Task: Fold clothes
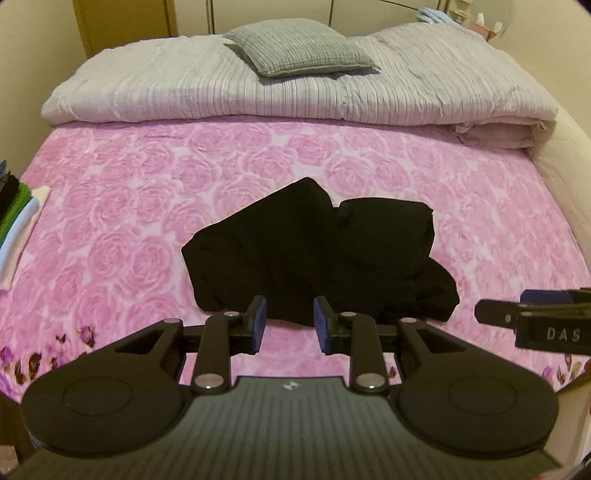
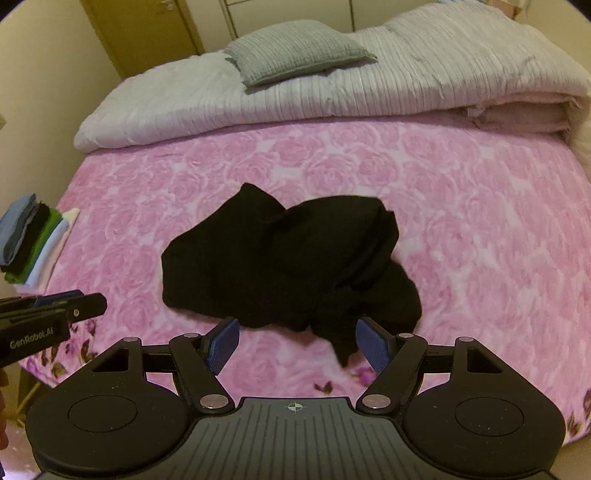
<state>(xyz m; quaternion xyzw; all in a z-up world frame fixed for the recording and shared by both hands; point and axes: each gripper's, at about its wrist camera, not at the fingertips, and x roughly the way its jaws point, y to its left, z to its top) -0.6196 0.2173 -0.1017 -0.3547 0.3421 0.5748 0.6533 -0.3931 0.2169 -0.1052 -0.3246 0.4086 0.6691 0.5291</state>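
A crumpled black garment [image 1: 314,254] lies in a heap on the pink rose-patterned bed cover [image 1: 129,221]; it also shows in the right wrist view [image 2: 280,266]. My left gripper [image 1: 289,325] is open and empty, hovering just in front of the garment's near edge. My right gripper [image 2: 297,343] is open wide and empty, with a hanging corner of the garment between its blue pads but not held. The right gripper shows at the right edge of the left wrist view [image 1: 532,314]; the left gripper shows at the left edge of the right wrist view [image 2: 55,310].
A stack of folded clothes [image 2: 33,243] sits at the bed's left edge, also in the left wrist view [image 1: 18,221]. A folded grey-white duvet [image 1: 295,92] with a grey pillow [image 1: 299,48] lies across the bed's far end. A wooden door [image 2: 147,29] stands behind.
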